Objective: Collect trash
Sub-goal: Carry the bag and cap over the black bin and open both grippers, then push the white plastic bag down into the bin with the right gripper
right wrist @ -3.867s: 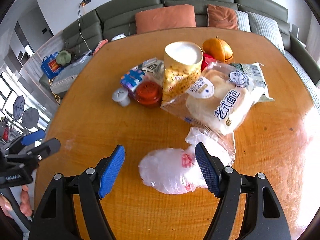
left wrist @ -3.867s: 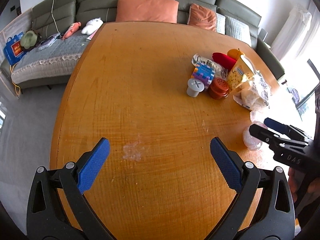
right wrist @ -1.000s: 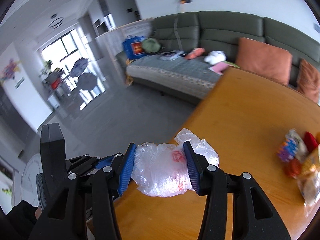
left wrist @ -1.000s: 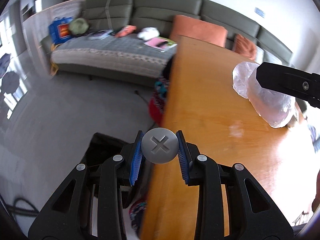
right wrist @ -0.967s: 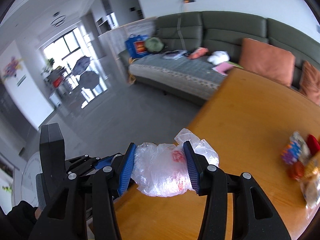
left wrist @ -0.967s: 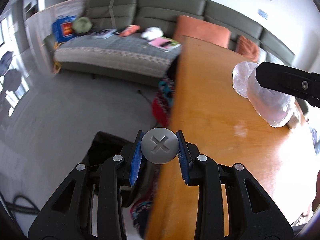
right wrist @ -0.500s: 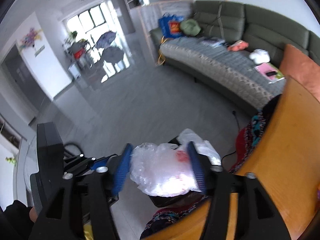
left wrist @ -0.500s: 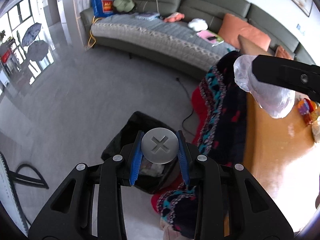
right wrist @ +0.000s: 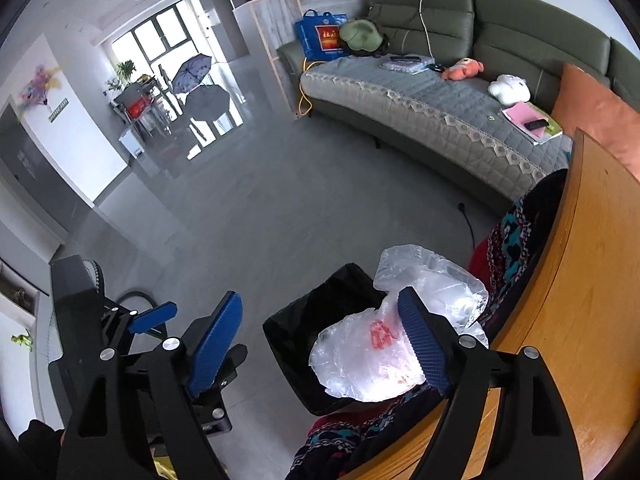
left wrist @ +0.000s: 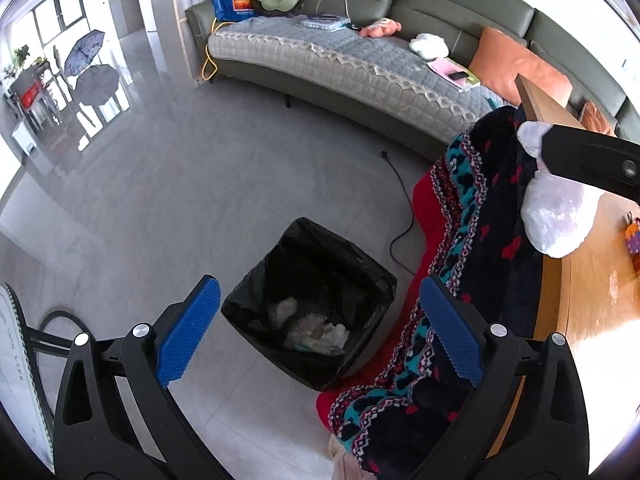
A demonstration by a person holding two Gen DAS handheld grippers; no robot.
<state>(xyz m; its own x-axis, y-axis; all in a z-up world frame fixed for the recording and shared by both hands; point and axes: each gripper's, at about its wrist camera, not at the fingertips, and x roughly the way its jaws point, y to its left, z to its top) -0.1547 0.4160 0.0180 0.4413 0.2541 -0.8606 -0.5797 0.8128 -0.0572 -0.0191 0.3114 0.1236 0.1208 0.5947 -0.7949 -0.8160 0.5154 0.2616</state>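
Note:
A black-lined trash bin [left wrist: 310, 304] stands on the grey floor beside the table, with pale crumpled trash at its bottom. My left gripper [left wrist: 316, 332] is open and empty, right over the bin. My right gripper [right wrist: 320, 340] is open; a clear crumpled plastic bag [right wrist: 384, 340] with red print still clings to its right finger, above the bin [right wrist: 304, 344]. The bag [left wrist: 556, 216] and the right gripper's black finger [left wrist: 588, 160] also show at the right of the left wrist view.
A wooden table [right wrist: 580, 300] lies to the right, with a patterned dark blanket [left wrist: 472, 248] on a red seat at its edge. A green sofa [left wrist: 360, 52] runs along the back. A black cable [left wrist: 400, 216] lies on the floor.
Both grippers swung from the table to over the bin and opened. The grey cap has left my left gripper. The bag hangs loose at my right gripper's right finger.

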